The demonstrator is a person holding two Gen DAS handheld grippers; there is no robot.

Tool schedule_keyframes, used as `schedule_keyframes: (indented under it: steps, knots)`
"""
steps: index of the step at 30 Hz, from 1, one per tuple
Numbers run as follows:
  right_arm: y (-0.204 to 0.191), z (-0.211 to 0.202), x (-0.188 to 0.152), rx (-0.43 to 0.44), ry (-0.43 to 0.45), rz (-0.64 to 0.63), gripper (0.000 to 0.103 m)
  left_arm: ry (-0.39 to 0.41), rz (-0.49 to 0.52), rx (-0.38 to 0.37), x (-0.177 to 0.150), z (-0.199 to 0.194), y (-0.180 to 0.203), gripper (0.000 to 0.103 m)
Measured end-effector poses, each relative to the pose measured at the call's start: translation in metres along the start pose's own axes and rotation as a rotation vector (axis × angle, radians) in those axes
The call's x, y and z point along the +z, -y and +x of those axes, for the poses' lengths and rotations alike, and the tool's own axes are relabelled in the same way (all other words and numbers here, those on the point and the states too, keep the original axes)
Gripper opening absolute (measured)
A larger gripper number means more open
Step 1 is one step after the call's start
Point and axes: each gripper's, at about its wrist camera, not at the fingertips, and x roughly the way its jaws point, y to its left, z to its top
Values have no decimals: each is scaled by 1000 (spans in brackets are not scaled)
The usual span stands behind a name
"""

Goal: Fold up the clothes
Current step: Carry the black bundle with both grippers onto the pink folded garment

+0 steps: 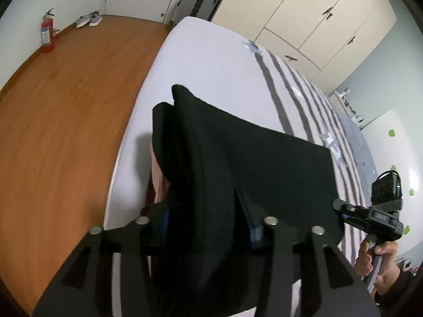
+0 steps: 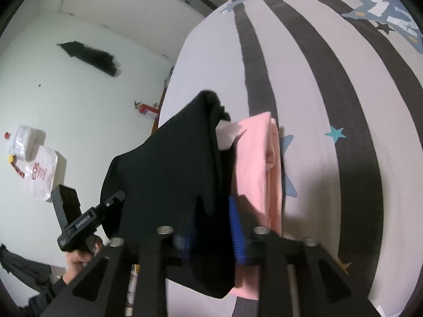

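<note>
cloth, a black garment [image 1: 251, 163], hangs stretched between both claws above the bed [image 1: 211, 60], its long edge running claw to claw. left gripper [image 1: 208, 227] and right gripper [image 2: 211, 235] each pinch one end; pink garment [image 2: 256, 163] lies just beyond.

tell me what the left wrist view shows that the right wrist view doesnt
Only the left wrist view: wood floor, grey shoes, wardrobe doors.
Only the right wrist view: pink garment lying on the bed beside the black one, white plastic bag on the wall.
Both: black garment held up between the left gripper and right gripper, striped bedsheet, red fire extinguisher.
</note>
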Motion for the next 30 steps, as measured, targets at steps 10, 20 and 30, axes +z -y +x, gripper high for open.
schedule_keyframes:
  steps: [10,20,30]
  knots:
    - [-6,26,8,48,-29,-6,21,12,43,-12,-6,0,2,40]
    - [-19,-6,4,94,14,-20,10,36,47,-78,-7,-15,10,29]
    - [-1,-17,0,54,38,10,10,28,40,-77,-1,-2,28,28]
